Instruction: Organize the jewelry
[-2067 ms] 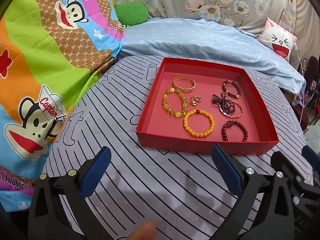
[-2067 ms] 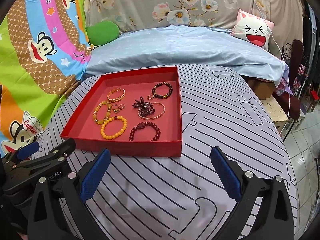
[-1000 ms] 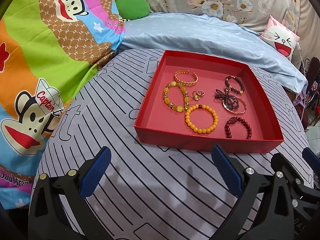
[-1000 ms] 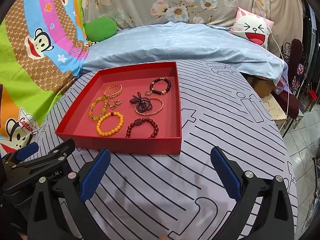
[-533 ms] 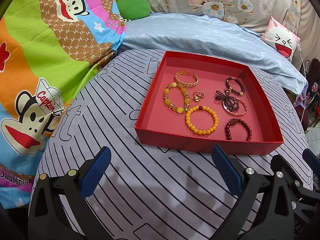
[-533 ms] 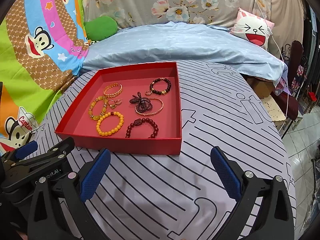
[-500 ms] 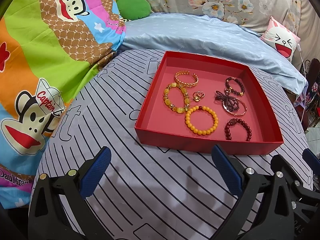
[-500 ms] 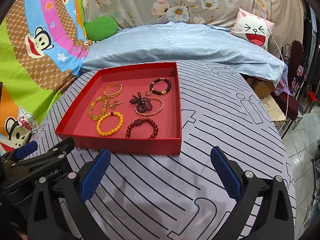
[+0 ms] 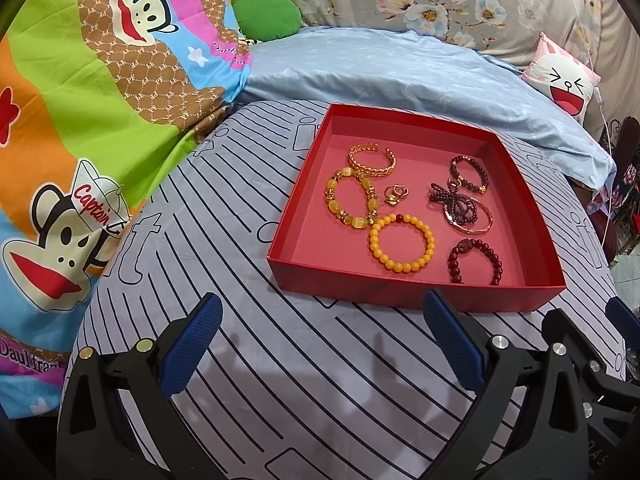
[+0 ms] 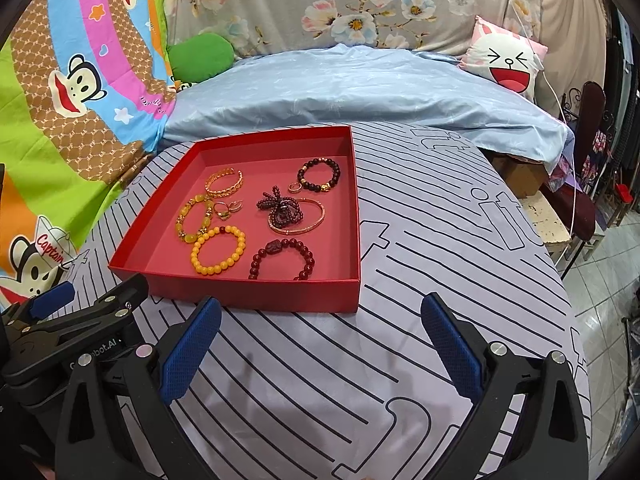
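Note:
A red tray (image 9: 404,292) (image 10: 256,300) lies on a striped grey cloth. In it lie several bracelets: an orange bead bracelet (image 9: 401,248) (image 10: 218,251), a yellow stone bracelet (image 9: 352,200), a gold cuff (image 9: 372,159) (image 10: 224,183), small gold rings (image 9: 396,194), a dark red bead bracelet (image 9: 475,261) (image 10: 282,258), a dark bead bundle on a thin bangle (image 9: 460,208) (image 10: 290,214) and a dark bracelet (image 9: 468,174) (image 10: 320,176). My left gripper (image 9: 320,348) is open and empty, short of the tray's near wall. My right gripper (image 10: 320,348) is open and empty, near the tray's front right corner.
A pale blue quilt (image 10: 360,88) lies behind the table. A cartoon-print blanket (image 9: 80,120) hangs at the left. A white face pillow (image 10: 508,60) and a green cushion (image 10: 200,56) sit at the back. The table edge drops to a tiled floor (image 10: 608,256) at the right.
Both grippers have shifted slightly; the tray sits a little lower and nearer in the views. The jewelry has not moved. Both grippers stay open.

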`<state>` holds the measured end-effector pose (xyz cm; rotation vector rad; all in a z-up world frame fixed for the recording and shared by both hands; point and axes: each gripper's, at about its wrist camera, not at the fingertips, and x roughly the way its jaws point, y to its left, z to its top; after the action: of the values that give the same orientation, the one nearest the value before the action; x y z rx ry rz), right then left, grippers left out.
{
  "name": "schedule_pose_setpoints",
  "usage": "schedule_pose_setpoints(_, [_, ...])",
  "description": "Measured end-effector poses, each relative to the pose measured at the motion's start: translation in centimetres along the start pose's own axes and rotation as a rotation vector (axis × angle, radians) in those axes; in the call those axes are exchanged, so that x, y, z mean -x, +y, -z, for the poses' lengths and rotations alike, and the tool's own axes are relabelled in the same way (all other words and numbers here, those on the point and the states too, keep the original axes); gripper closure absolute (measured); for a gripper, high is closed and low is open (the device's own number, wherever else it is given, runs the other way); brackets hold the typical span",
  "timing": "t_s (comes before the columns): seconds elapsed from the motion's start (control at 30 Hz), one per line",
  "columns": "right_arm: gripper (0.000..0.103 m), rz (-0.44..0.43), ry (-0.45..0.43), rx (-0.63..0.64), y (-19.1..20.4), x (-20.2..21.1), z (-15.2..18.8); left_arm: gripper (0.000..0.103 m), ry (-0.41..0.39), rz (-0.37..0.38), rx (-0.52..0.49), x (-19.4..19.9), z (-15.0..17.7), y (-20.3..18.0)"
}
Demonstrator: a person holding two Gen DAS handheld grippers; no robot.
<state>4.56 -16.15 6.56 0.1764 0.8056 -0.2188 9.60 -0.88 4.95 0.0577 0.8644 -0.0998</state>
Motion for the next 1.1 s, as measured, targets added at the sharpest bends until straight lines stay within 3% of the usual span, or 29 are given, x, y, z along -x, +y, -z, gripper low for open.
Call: schedule_pose_setpoints(1.1, [0.007,-0.001,-0.001,0.001,-0.03,0.01,0.04,0.007,-0.008,-0.009,0.007,0.53,0.01,-0.06])
